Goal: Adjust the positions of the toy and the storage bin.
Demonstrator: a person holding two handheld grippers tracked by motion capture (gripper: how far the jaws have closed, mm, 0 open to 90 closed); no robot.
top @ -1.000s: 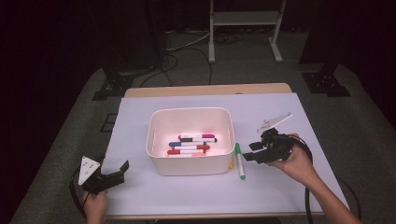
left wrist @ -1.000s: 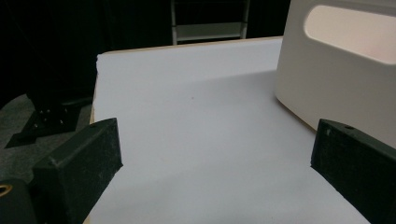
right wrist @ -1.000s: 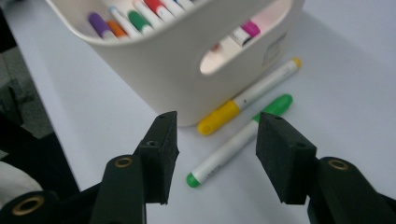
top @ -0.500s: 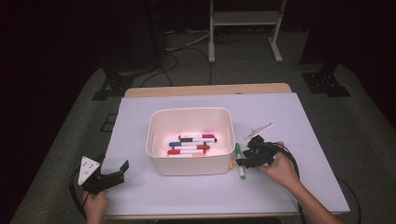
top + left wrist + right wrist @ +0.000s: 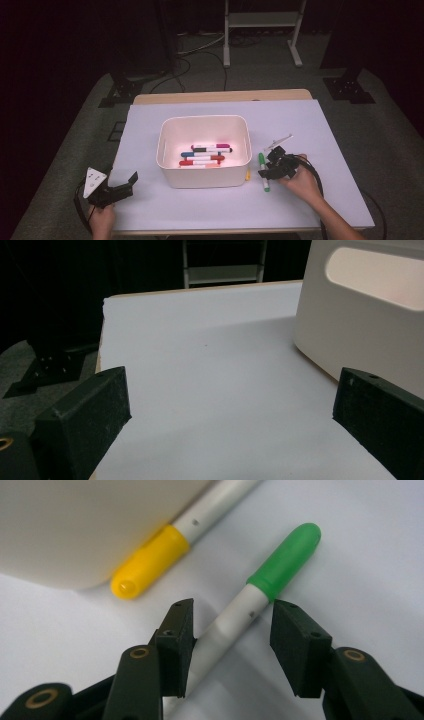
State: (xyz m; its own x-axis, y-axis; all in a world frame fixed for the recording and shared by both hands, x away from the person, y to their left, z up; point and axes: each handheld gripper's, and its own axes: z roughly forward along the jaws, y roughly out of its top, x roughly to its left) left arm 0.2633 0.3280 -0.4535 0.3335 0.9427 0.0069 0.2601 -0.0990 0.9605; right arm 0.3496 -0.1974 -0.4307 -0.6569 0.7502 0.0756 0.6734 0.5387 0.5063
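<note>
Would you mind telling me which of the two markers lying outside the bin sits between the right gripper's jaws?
The green-capped marker: its white barrel runs between the right gripper jaws. The yellow-capped marker lies against the white bin.

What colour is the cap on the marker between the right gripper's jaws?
Green; the marker has a white barrel, clearest in the right gripper view.

bright overhead light on the white table (image 5: pixel 320 125), dark surroundings; soft overall, with faint shadows and no glare.
</note>
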